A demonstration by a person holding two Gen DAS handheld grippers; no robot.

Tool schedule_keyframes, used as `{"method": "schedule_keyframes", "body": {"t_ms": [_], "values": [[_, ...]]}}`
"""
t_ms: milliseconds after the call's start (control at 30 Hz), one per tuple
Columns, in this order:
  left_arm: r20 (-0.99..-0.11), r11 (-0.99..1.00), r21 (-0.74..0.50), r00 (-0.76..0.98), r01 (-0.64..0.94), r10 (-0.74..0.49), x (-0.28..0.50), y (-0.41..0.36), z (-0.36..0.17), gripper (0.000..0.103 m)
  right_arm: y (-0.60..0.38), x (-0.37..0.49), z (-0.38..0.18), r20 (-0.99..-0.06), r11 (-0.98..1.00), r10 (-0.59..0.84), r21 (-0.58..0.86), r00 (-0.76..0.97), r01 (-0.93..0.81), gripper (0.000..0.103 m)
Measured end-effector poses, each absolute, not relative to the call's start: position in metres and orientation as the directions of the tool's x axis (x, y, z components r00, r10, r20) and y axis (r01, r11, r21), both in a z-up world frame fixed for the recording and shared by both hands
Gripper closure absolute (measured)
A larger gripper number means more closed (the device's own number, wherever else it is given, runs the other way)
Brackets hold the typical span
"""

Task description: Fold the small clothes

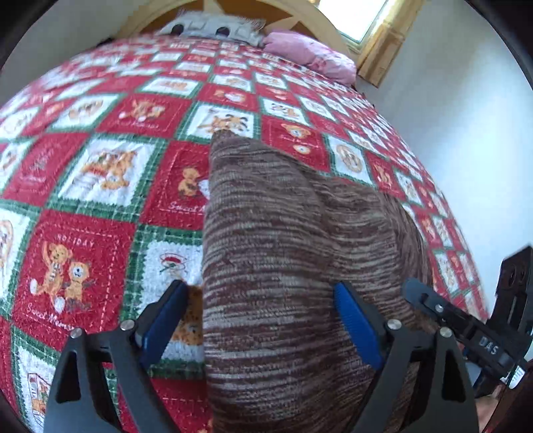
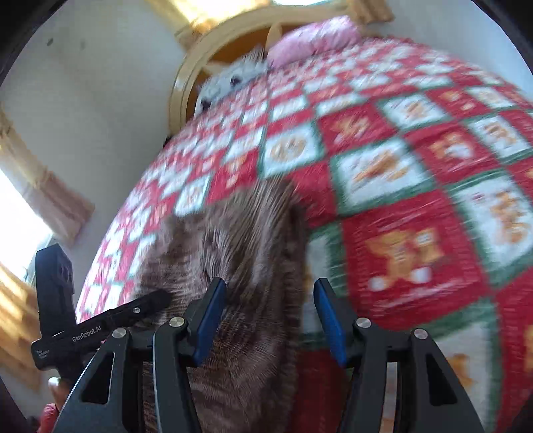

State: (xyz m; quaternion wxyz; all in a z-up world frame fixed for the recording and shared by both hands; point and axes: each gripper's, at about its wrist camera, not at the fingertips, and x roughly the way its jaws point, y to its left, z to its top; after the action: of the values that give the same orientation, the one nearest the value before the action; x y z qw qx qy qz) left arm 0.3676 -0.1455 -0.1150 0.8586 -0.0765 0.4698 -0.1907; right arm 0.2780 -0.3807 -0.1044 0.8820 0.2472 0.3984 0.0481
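while brown knit (image 1: pixel 283 266) lies between, left gripper (image 1: pixel 263 319) fingers wide, right gripper (image 2: pixel 266 319) half-open, grip unclear.

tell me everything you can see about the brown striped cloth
The brown and cream striped knitted garment looks soft and ribbed, with fine horizontal stripes. It lies rumpled on the red, white and green patchwork quilt, one pointed corner sticking up. It runs between both grippers' open jaws; the left gripper's right pad may touch it, and no pad clamps it.

Bright daylight from a glaring window (image 1: pixel 359 20), heavy fisheye bending, right wrist view seemingly motion-blurred
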Motion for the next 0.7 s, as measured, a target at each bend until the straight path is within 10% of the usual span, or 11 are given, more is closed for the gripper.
{"method": "schedule_keyframes", "body": {"t_ms": [300,700], "values": [[-0.764,0.927,-0.206,0.541,0.313,-0.352,0.357,-0.168,-0.115,0.024,-0.363,0.280,-0.113,-0.688,0.917,0.242,0.392,0.684,0.070,0.057],[-0.747,0.916,-0.246,0.540,0.318,-0.388,0.354,-0.153,-0.102,0.069,-0.332,0.277,-0.098,-0.696,0.976,0.118,0.213,0.709,0.047,0.080]]}}
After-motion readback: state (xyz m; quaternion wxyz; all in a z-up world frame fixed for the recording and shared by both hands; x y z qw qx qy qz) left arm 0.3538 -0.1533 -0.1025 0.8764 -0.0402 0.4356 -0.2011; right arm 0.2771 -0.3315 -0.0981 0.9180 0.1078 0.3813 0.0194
